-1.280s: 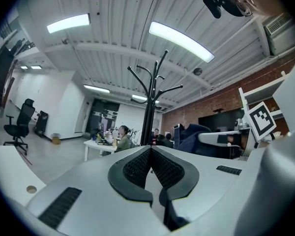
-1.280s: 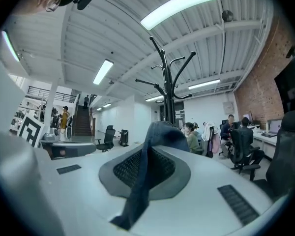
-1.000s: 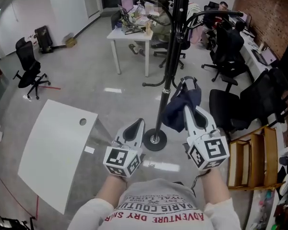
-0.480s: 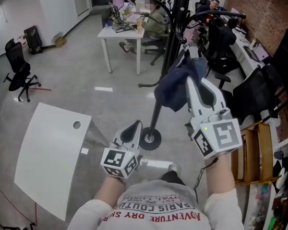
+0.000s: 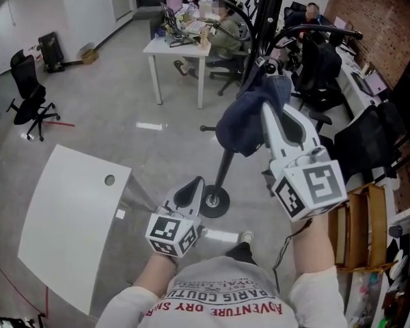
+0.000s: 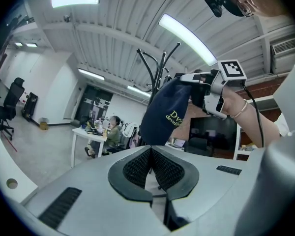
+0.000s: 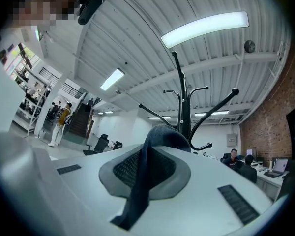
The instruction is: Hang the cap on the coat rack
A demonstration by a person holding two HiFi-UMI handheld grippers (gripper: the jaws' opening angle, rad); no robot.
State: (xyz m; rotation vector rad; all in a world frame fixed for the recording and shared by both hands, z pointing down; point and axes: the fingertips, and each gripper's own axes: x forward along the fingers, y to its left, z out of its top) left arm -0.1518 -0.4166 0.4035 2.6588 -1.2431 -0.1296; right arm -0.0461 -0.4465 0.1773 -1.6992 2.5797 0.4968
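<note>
Right gripper point(image 5: 270, 115) is clamped shut on a navy cap point(image 5: 244, 125), held high at one o'clock. The black coat rack point(image 5: 266, 19) stands just beyond, at twelve. Left gripper point(image 5: 191, 186), jaws together and empty, sits low at seven o'clock.

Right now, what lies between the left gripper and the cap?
Nothing: in the left gripper view, only open air separates the left gripper from the cap held up ahead.
</note>
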